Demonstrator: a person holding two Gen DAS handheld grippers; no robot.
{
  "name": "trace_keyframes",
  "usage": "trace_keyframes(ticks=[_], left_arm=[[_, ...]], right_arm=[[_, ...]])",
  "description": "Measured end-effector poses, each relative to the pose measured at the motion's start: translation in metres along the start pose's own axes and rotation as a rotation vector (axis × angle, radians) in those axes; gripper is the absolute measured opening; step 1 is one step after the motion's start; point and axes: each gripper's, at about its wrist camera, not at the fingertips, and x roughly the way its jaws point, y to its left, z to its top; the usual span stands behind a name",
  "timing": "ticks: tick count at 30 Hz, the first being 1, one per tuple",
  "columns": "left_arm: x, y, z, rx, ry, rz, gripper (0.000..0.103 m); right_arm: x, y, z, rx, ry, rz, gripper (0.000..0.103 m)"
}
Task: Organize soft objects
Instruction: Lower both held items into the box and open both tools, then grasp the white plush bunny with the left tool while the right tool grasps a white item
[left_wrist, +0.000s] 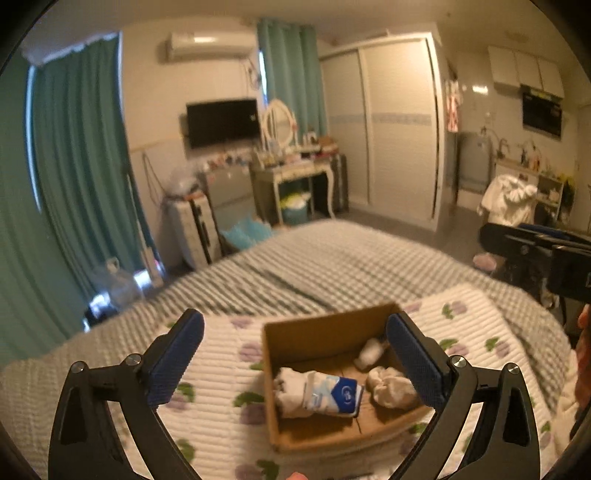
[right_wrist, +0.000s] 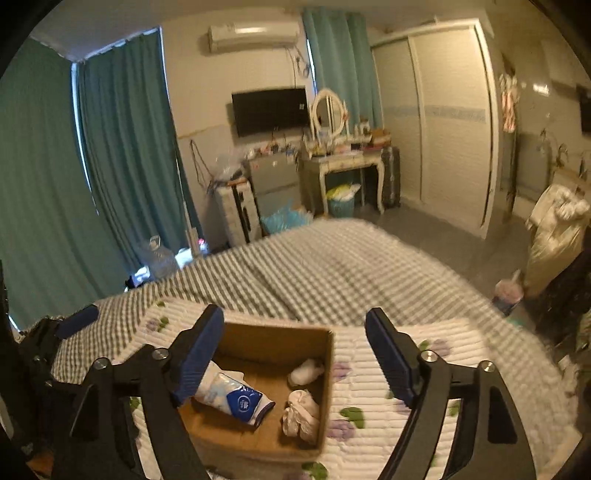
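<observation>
A brown cardboard box (left_wrist: 317, 328) (right_wrist: 273, 343) sits on a white floral blanket (left_wrist: 214, 373) (right_wrist: 369, 373) on the bed. Inside lie a white and blue sock bundle (left_wrist: 325, 393) (right_wrist: 236, 397), a cream cloth ball (left_wrist: 389, 386) (right_wrist: 301, 411) and a small white rolled item (left_wrist: 371, 350) (right_wrist: 304, 371). My left gripper (left_wrist: 295, 360) is open and empty, held above the box. My right gripper (right_wrist: 293, 354) is open and empty, above the box's right side. The right gripper also shows at the left wrist view's right edge (left_wrist: 535, 243).
The bed carries a grey checked cover (left_wrist: 332, 266) (right_wrist: 314, 266). Beyond it stand green curtains (right_wrist: 122, 147), a wall TV (right_wrist: 269, 110), a dressing table (right_wrist: 343, 158), a suitcase (right_wrist: 236, 214), a white wardrobe (right_wrist: 436, 122) and a water jug (right_wrist: 157, 256) on the floor.
</observation>
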Motion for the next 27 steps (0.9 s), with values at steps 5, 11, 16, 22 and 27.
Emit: trace_keyframes(ticks=[5, 11, 16, 22, 27], left_arm=[[-0.072, 0.010, 0.012, -0.027, -0.067, 0.024, 0.103], [-0.121, 0.012, -0.006, -0.031, -0.073, 0.042, 0.103], [-0.122, 0.008, -0.045, -0.023, -0.041, 0.021, 0.103], [-0.075, -0.010, -0.111, 0.019, 0.079, 0.008, 0.103], [-0.028, -0.015, -0.166, -0.017, 0.195, -0.029, 0.092]], right_arm=[[-0.080, 0.012, 0.007, -0.038, -0.041, -0.014, 0.099], [-0.140, 0.034, -0.021, -0.114, -0.046, -0.023, 0.103], [-0.143, 0.043, -0.066, -0.133, -0.017, -0.005, 0.103], [-0.095, 0.049, -0.135, -0.144, 0.092, -0.020, 0.103], [-0.043, 0.043, -0.184, -0.108, 0.196, -0.006, 0.103]])
